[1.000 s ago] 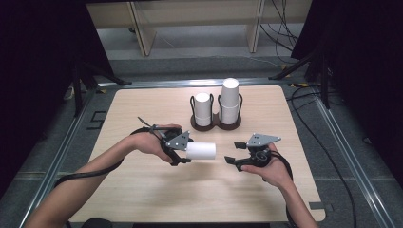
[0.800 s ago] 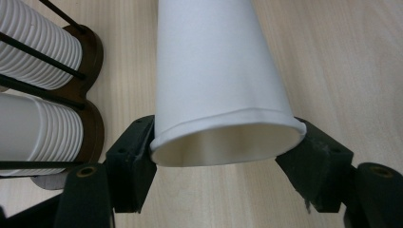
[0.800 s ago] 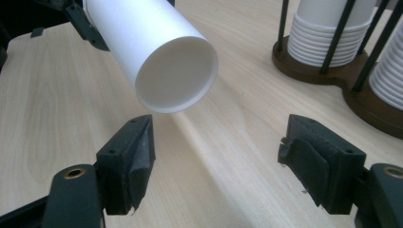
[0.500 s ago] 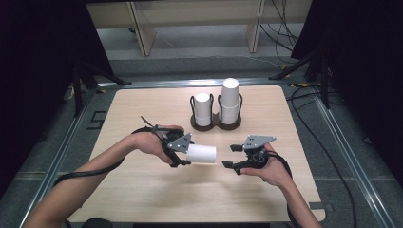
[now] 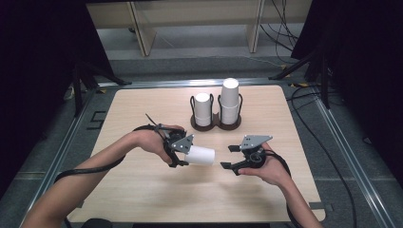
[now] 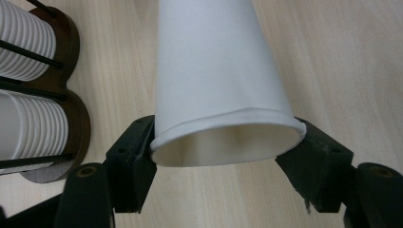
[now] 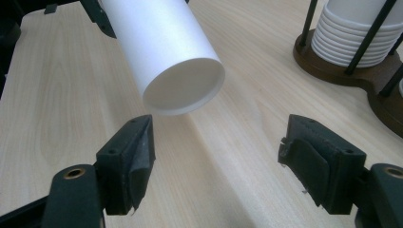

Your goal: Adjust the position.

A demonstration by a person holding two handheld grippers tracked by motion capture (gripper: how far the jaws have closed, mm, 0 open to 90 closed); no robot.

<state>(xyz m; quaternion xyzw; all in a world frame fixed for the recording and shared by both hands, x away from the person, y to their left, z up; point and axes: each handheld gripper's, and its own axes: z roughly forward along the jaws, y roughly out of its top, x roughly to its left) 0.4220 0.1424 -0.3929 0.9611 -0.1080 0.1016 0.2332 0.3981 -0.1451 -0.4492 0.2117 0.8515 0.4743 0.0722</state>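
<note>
A white paper cup (image 5: pixel 200 155) lies on its side in the air over the table's middle. My left gripper (image 5: pixel 183 154) is shut on its rim end, and the closed bottom points right. In the left gripper view the jaws of the left gripper (image 6: pixel 228 156) squeeze the cup (image 6: pixel 214 71) at its open rim. My right gripper (image 5: pixel 227 157) stands open just right of the cup's bottom, not touching it. In the right gripper view the cup's (image 7: pixel 166 47) bottom hangs above and left of the gap of the right gripper (image 7: pixel 223 161).
A dark wooden two-slot cup holder (image 5: pixel 216 124) with black wire posts stands behind the grippers. It holds a short stack of cups (image 5: pixel 203 108) and a taller stack (image 5: pixel 229 102). The holder (image 6: pixel 76 114) (image 7: pixel 351 76) is close by. Bare table lies in front.
My right gripper has drifted a little left toward the cup's bottom. The left gripper and cup have sunk slightly toward the person.
</note>
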